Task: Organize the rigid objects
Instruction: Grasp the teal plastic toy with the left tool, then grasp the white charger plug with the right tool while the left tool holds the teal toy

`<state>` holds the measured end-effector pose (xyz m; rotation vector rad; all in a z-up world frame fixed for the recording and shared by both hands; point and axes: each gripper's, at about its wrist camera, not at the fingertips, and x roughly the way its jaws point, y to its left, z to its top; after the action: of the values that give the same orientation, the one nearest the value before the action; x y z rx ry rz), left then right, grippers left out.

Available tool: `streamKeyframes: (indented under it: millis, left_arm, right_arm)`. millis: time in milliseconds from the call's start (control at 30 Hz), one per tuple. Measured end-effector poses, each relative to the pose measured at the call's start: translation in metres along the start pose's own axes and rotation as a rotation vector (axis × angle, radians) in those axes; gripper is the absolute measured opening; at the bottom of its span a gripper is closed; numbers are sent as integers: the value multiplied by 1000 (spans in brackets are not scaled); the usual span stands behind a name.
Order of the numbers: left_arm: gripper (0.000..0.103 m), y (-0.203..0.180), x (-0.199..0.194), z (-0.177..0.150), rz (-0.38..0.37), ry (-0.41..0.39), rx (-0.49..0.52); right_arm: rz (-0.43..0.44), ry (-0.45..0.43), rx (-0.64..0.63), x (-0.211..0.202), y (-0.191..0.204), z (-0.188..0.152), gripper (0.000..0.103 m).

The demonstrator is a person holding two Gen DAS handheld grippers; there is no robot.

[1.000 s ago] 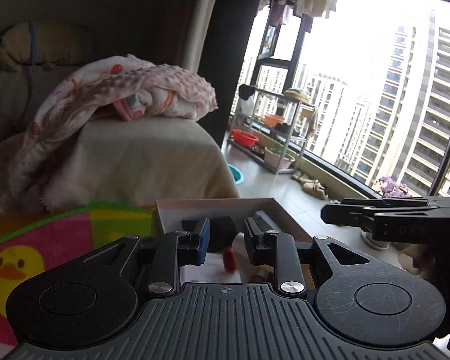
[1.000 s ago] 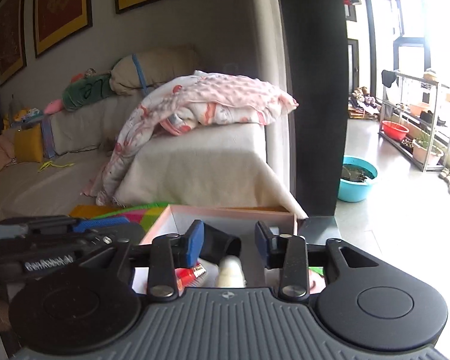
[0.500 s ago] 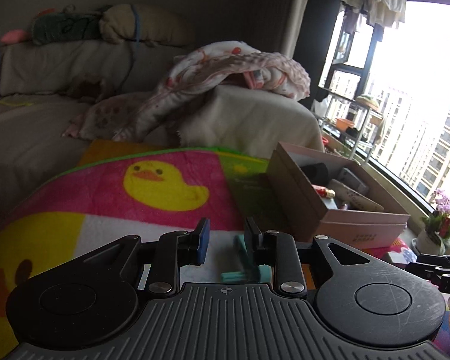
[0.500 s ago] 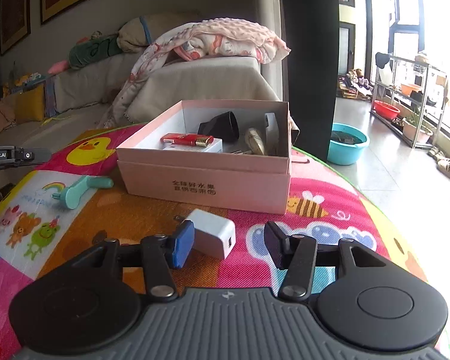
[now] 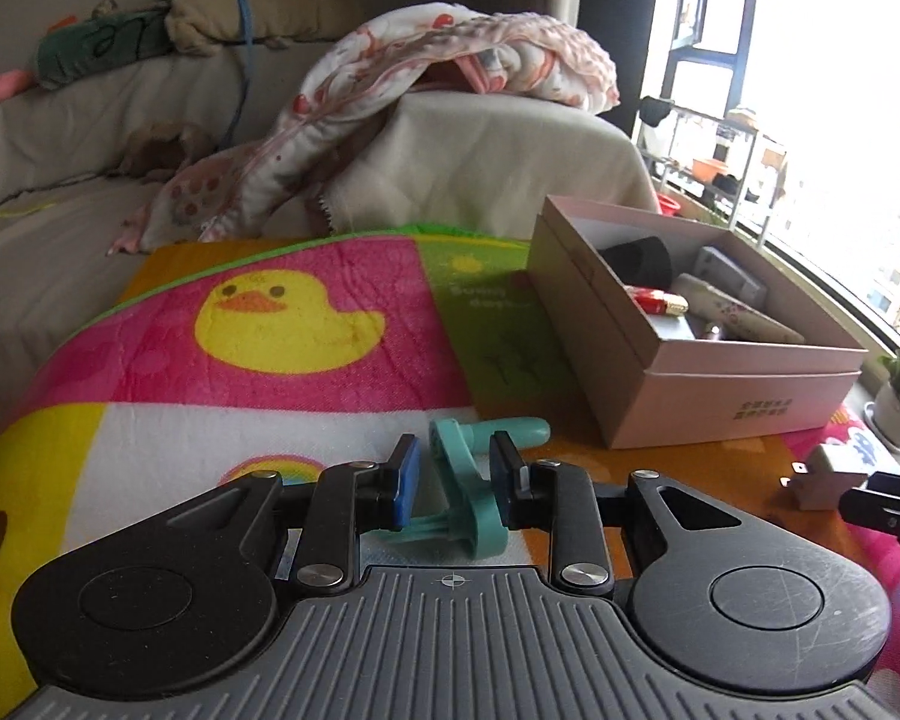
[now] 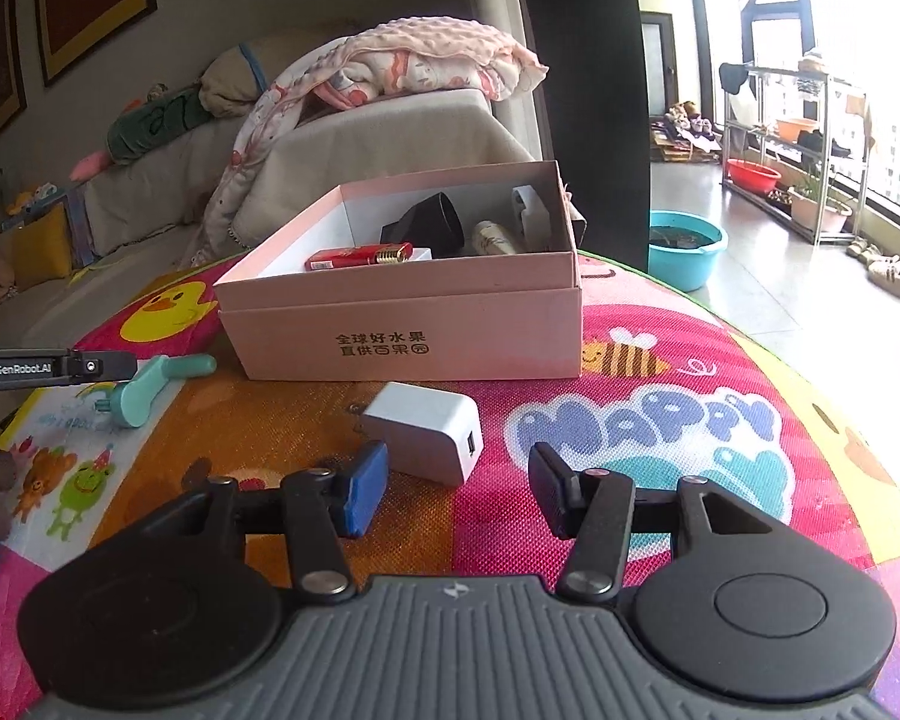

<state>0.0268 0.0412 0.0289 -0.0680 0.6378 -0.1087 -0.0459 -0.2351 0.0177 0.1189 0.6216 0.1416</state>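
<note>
Left wrist: my left gripper (image 5: 453,483), jaws narrow and opening, straddles the teal plastic handled tool (image 5: 471,480) on the cartoon play mat (image 5: 210,360); its long axis runs ahead toward the pink cardboard box (image 5: 720,384).

Right wrist: my right gripper (image 6: 457,489), half-open and empty, sits just behind the white plastic charger block (image 6: 429,438), slightly left of centre.

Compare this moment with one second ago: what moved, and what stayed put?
Both claws came down from over the pink box to the mat. The left claw now straddles the teal handle, its jaws opening. The right claw sits open just short of the white charger. Nothing is gripped; the box's contents look unchanged.
</note>
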Motion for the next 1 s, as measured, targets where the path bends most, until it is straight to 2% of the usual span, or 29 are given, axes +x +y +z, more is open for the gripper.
streamKeyframes:
  millis: [133,267,567,633,733,867,1000]
  left_arm:
    - [32,-4,7,-2,-17,23,15]
    - [28,-15,5,-13,-48,34,86]
    - [25,-42,-35,-46,-279,81,200]
    - [25,-47,-43,-54,-309,84,216]
    - [26,-50,-48,-63,-308,55,228]
    - [27,-47,-46,-64,-313,44,193]
    - [27,-52,-47,-65,-285,32,227]
  right_arm:
    - [-2,-5,-7,-1,1,-1,52]
    - [-2,2,-4,0,1,-1,52]
    - [-3,5,-1,1,1,-1,55]
    - [-4,6,-1,1,1,-1,55]
    - [-5,9,-3,2,1,-1,55]
    - [-13,7,-9,1,3,-2,56]
    - [-30,36,-37,6,10,1,56]
